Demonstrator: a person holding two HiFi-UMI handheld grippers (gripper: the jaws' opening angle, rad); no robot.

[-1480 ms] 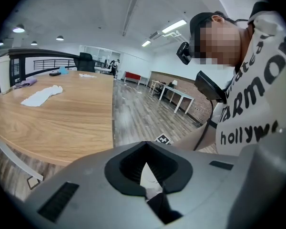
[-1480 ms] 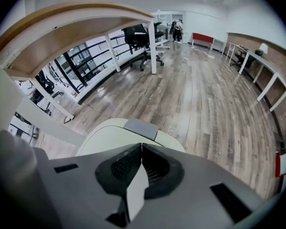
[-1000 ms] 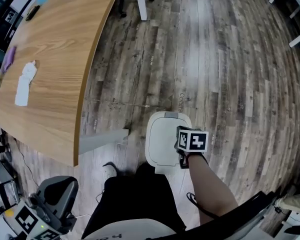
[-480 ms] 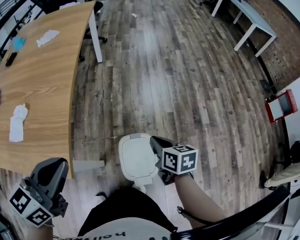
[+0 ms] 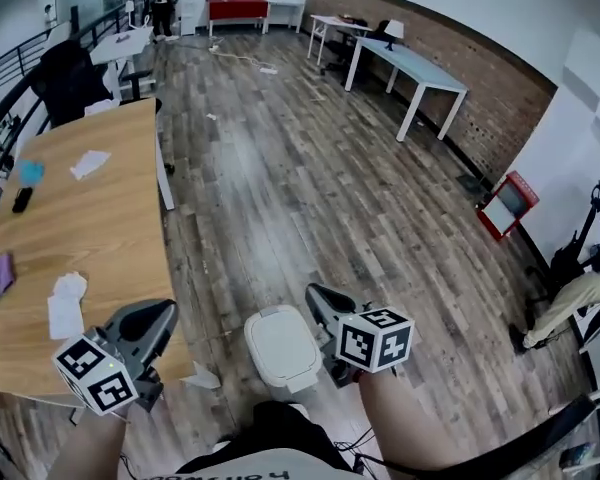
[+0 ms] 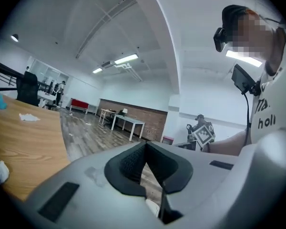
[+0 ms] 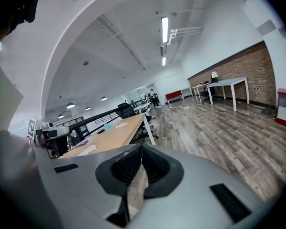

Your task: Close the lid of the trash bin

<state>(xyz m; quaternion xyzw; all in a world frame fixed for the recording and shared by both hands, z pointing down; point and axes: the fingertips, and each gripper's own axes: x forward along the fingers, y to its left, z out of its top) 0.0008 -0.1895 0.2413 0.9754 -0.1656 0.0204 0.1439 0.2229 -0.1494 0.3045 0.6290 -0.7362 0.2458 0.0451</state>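
The white trash bin (image 5: 280,350) stands on the wood floor right in front of me, its lid lying flat and down. My right gripper (image 5: 314,293) hovers just right of the bin, raised off the lid, jaws shut and holding nothing. My left gripper (image 5: 163,311) is held up to the left of the bin, over the table's edge, and is also shut and empty. In the left gripper view the pads of the left gripper (image 6: 145,145) meet at their tips. The right gripper view shows the right gripper (image 7: 141,147) pinched together the same way, pointing across the room.
A long wooden table (image 5: 90,218) runs along the left with tissues (image 5: 65,304) and small items on it. A scrap of white paper (image 5: 206,376) lies on the floor left of the bin. White desks (image 5: 410,68) and a red box (image 5: 506,206) stand far off.
The right gripper has lifted off the bin lid and now sits beside the bin. The left gripper rose into view. The head view tilted up from the floor toward the room.
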